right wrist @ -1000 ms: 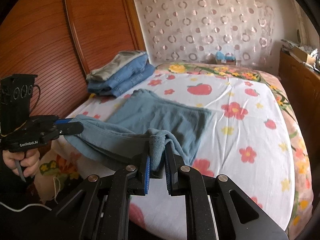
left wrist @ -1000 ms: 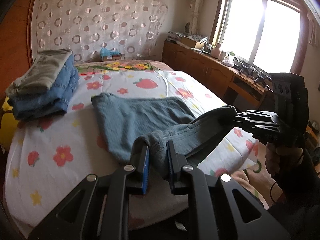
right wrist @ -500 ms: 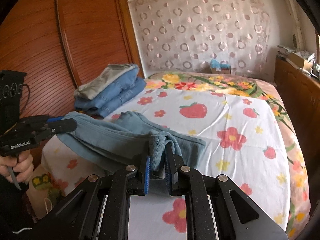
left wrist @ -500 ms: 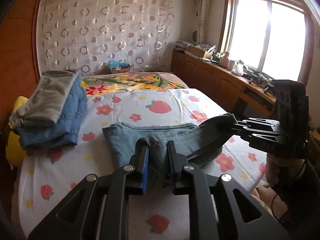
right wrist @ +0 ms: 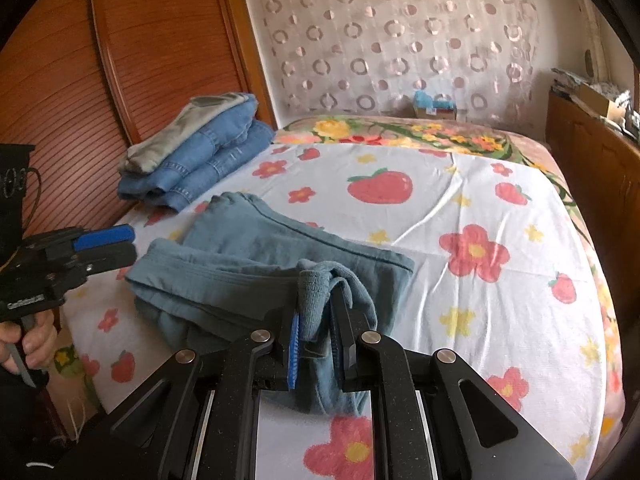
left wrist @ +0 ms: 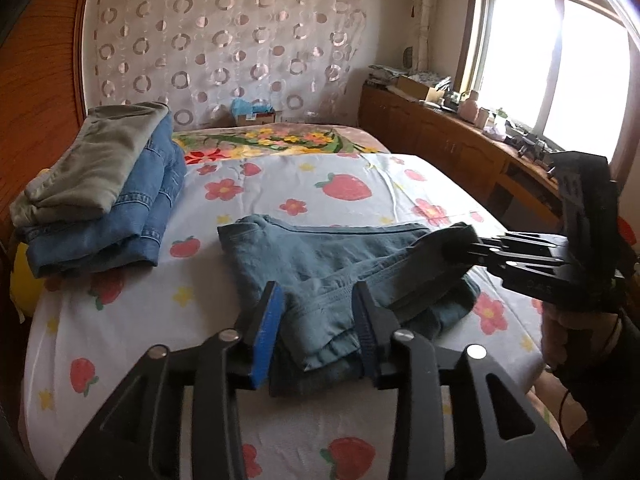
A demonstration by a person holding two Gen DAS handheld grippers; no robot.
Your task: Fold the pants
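A bed [left wrist: 120,344] fills both views, covered by a white sheet printed with red strawberries and flowers. A wooden headboard [right wrist: 168,48] runs along its left side, and a sheer curtain with ring patterns [left wrist: 224,40] hangs on the far wall. A low wooden cabinet [left wrist: 440,140] stands under a bright window [left wrist: 560,64] on the right.

The dusty blue pants [left wrist: 320,260] lie on the near half of the sheet, folded over on themselves so that a doubled layer rests across the lower part. Beyond them, near the headboard, sits a stack of folded clothes [left wrist: 104,192] (blue jeans with a grey-green pair on top), well apart from the blue pants.

The left gripper [left wrist: 318,312] has its fingers spread wide on either side of the pants' near corner; the fabric lies loose between the blue pads without being pinched. The right gripper [right wrist: 316,332] has its fingers drawn in narrow around a bunched fold of the pants' hem, which stands up between them; the cloth appears pinched, though the contact is partly hidden. A small box with something blue [right wrist: 434,106] rests at the far end of the bed.
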